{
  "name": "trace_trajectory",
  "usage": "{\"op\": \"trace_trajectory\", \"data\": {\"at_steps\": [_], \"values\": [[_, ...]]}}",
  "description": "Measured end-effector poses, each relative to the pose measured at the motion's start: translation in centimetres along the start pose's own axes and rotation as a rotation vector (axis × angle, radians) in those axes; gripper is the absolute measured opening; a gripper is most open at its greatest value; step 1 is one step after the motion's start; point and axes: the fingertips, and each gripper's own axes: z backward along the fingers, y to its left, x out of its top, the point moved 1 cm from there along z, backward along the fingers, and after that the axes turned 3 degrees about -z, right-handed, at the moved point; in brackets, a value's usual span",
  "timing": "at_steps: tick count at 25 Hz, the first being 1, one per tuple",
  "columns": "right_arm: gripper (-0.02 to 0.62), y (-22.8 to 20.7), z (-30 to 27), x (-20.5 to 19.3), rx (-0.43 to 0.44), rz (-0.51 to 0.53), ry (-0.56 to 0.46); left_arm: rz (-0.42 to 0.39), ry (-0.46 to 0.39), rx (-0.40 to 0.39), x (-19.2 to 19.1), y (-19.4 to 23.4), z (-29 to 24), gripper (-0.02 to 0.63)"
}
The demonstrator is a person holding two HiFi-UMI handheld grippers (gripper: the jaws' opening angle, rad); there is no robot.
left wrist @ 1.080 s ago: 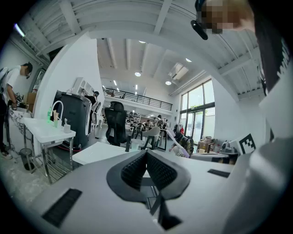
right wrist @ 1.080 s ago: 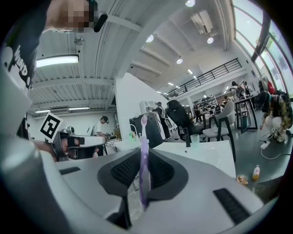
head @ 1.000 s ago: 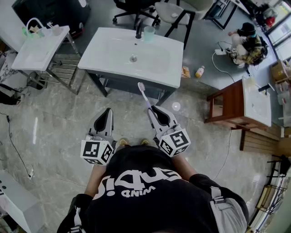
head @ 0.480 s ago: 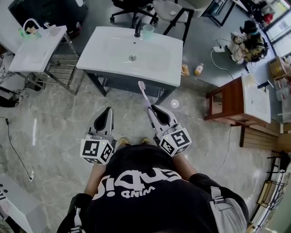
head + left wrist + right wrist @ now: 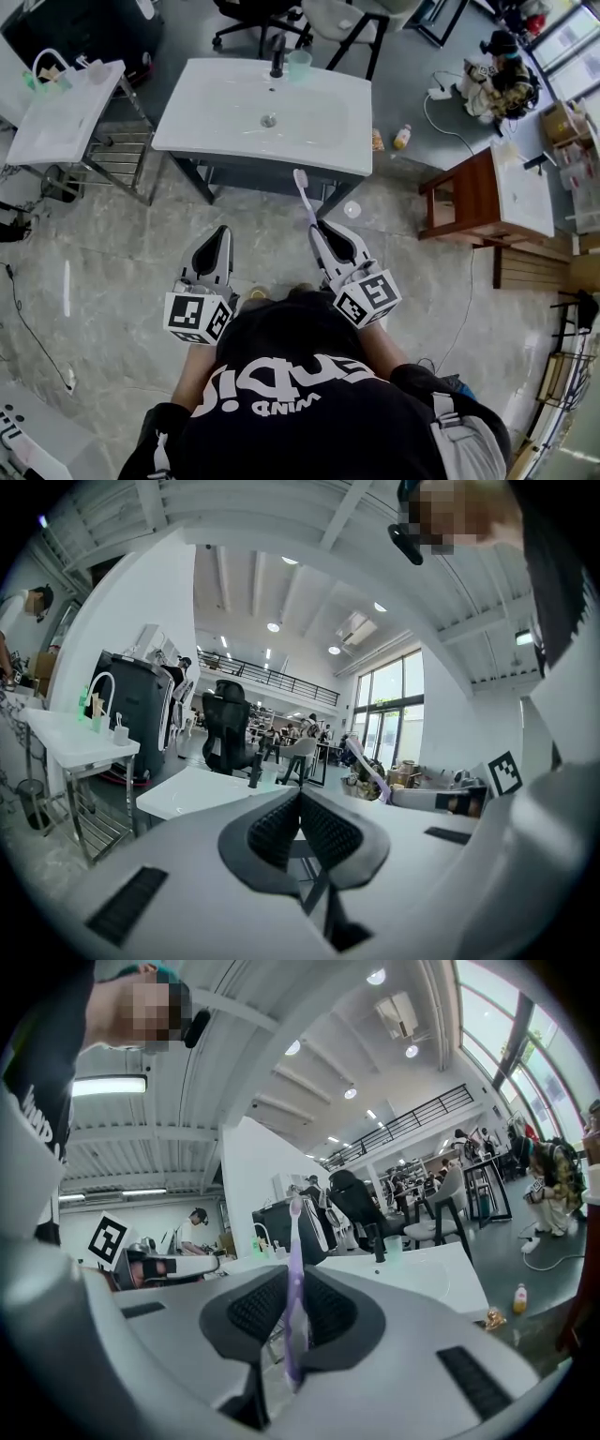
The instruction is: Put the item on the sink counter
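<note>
A purple toothbrush [image 5: 306,195] [image 5: 295,1269] stands upright between the pads of my right gripper [image 5: 323,231] [image 5: 292,1314], which is shut on its handle, bristle head pointing forward. In the head view that head lies just at the front edge of the white sink counter [image 5: 216,117] [image 5: 417,1274], which carries a black faucet [image 5: 277,56] and a pale green cup [image 5: 300,64]. My left gripper [image 5: 217,236] [image 5: 300,829] hangs level beside it, shut with nothing between its pads. From the left gripper view the counter [image 5: 197,791] lies ahead and the toothbrush [image 5: 375,782] shows at the right.
A second white basin on a metal stand [image 5: 61,117] stands at the left. A wooden cabinet with a basin top [image 5: 469,202] is at the right. Office chairs [image 5: 352,23] sit behind the sink. A bottle [image 5: 402,137] and a packet [image 5: 377,141] lie on the floor.
The head view has drifted a little, and both grippers sit slightly lower in it. The right gripper still holds the toothbrush the same way.
</note>
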Motion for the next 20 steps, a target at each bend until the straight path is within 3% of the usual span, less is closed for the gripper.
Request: {"op": "trace_trajectory", "data": {"at_steps": [10, 20], "values": [[0.067, 0.9, -1.8, 0.2, -0.043, 0.006, -0.024, -0.006, 0.028, -0.047, -0.2, 2.8, -0.3, 0.020], [0.067, -2.0, -4.9, 0.1, -0.080, 0.018, -0.034, -0.025, 0.014, -0.066, 0.7, 4.4, -4.3, 0.020]]}}
